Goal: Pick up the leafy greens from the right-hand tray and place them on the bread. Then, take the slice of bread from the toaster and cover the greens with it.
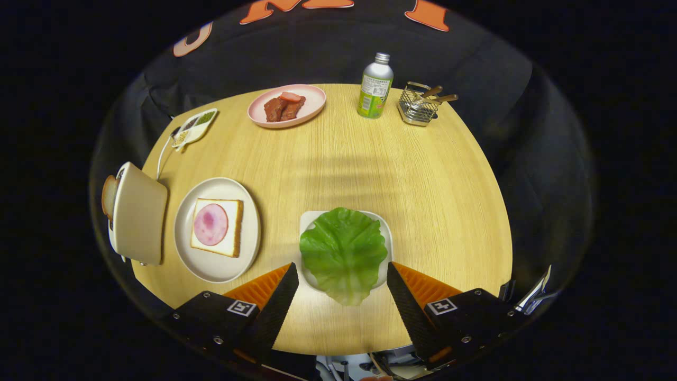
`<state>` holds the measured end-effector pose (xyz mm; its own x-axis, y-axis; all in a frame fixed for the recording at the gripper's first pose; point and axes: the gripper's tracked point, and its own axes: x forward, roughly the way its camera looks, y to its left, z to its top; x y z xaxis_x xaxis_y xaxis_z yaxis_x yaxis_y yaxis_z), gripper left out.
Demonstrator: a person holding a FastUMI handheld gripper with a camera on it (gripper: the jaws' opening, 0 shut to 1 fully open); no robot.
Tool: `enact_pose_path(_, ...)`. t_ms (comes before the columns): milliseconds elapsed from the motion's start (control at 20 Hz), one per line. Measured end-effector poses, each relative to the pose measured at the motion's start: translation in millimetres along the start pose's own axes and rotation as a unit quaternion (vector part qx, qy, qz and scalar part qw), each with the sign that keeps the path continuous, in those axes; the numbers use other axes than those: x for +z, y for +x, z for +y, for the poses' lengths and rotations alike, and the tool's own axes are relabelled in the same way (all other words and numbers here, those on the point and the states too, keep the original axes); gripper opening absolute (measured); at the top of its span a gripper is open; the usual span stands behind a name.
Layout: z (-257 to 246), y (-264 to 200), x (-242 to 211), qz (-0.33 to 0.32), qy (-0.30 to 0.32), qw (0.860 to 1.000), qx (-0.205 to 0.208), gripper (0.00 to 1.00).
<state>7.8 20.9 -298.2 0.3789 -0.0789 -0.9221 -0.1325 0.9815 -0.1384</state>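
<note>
A green lettuce leaf (344, 253) lies on a small white tray (385, 226) just ahead of my gripper (342, 271), whose fingers stand open on either side of the leaf's near end. To the left, a round plate (217, 228) holds a bread slice (218, 227) topped with a pink round of ham. Further left stands a cream toaster (138, 214) with a slice of bread (108, 196) sticking out of its slot.
At the table's far side sit a pink plate of meat pieces (287, 105), a green-labelled bottle (375, 86), and a wire basket with utensils (420, 104). A small divided dish (194, 127) lies beyond the toaster. The round wooden table's edge curves close behind my fingers.
</note>
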Motion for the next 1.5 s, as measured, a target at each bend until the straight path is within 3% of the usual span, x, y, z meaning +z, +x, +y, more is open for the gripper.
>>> enact_pose_path(550,-4.2,67.4,-10.1,0.091,-0.011,0.996,-0.005,1.00)
enact_pose_path(900,-6.2,85.9,-17.8,0.122,-0.005,0.993,-0.002,1.00)
enact_pose_path(1150,-2.4,88.2,-18.2,0.131,0.001,0.991,0.022,0.99)
enact_pose_path(1250,4.9,88.7,-19.6,0.135,0.007,0.990,0.033,0.94)
enact_pose_path(1300,6.2,89.7,-18.9,0.133,0.007,0.991,0.034,0.82)
enact_pose_path(1500,10.4,89.4,-18.6,0.130,-0.010,0.991,0.036,0.62)
